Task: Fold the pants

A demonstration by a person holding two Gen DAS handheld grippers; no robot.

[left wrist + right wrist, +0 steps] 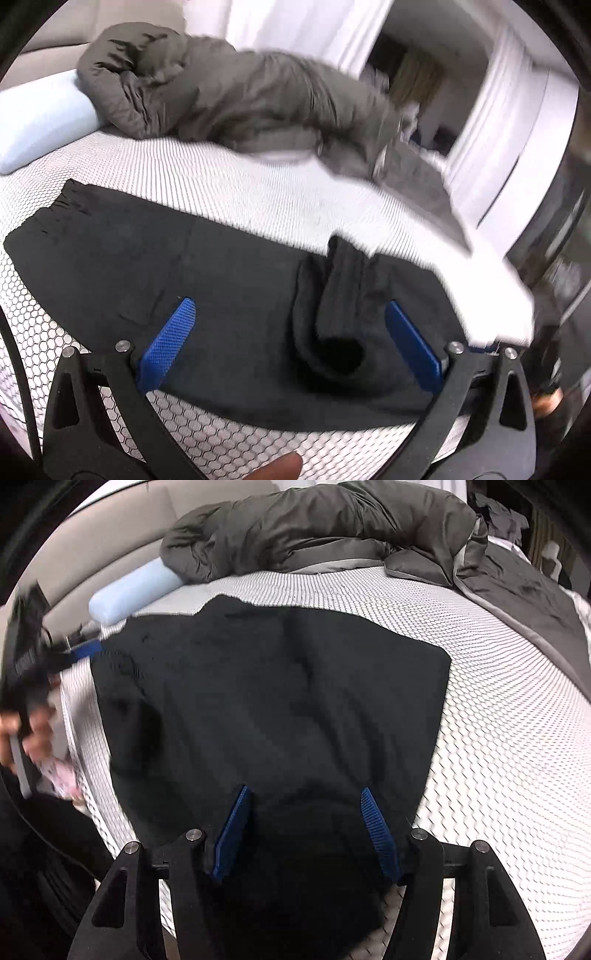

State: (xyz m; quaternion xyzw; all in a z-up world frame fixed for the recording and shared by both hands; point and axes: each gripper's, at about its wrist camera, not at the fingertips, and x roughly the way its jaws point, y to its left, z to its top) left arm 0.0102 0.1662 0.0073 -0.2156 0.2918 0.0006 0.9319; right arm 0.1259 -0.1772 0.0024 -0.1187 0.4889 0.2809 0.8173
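- The left gripper is spread wide, its blue pads either side of a raised fold in the black pants, clamping nothing.
- The right gripper is also released, about half open, over the near end of the pants; contact unclear.
- The pants lie flat on the honeycomb-patterned mattress, near its front edge.
- A grey duvet is bunched at the far side, a pale blue pillow at far left.
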